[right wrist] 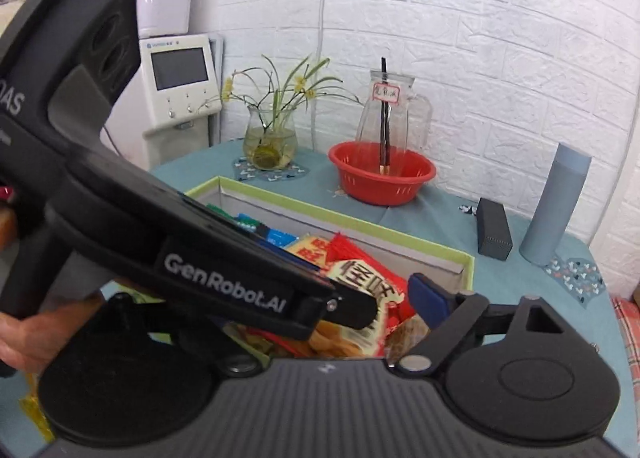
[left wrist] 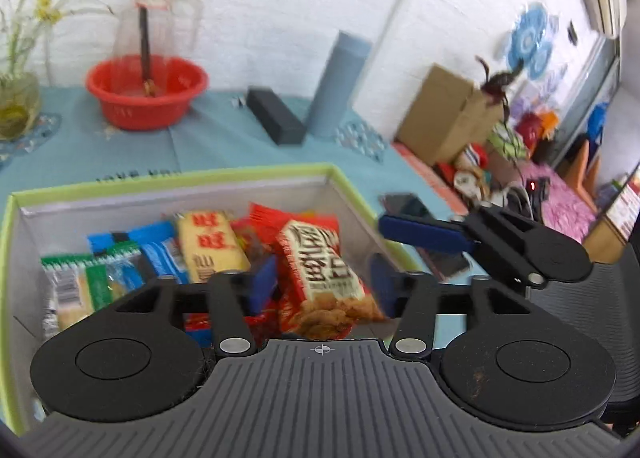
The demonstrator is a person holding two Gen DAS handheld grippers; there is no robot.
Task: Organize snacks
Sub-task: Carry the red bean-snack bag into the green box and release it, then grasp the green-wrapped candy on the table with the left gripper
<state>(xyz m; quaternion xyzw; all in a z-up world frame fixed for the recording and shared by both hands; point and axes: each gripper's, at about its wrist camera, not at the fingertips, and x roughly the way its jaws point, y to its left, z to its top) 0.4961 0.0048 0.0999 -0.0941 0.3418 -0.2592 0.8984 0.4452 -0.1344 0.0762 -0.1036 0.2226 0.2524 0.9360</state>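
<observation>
A green-rimmed box [left wrist: 180, 178] holds several snack packets, blue, green and a yellow-white one [left wrist: 212, 246]. My left gripper [left wrist: 320, 282] hangs over the box with its blue fingers [left wrist: 262, 282] apart. A red-and-white packet [left wrist: 320, 270] lies between them, blurred, and neither pad visibly presses on it. In the right wrist view the left gripper's black housing [right wrist: 224, 282] crosses over the box [right wrist: 360, 218] and the same packet [right wrist: 368, 278]. My right gripper [right wrist: 332, 298] is open beside the box's right end; only one blue finger [right wrist: 428, 298] shows, the other is hidden. That finger [left wrist: 424, 234] also shows from the left wrist.
On the teal tablecloth behind the box stand a red basin [left wrist: 146, 90] with a glass jug, a grey-blue flask [left wrist: 340, 86], a black case [left wrist: 276, 120] and a plant vase [right wrist: 270, 146]. A phone [left wrist: 404, 206] lies right of the box. A cardboard carton [left wrist: 448, 114] stands beyond the table's edge.
</observation>
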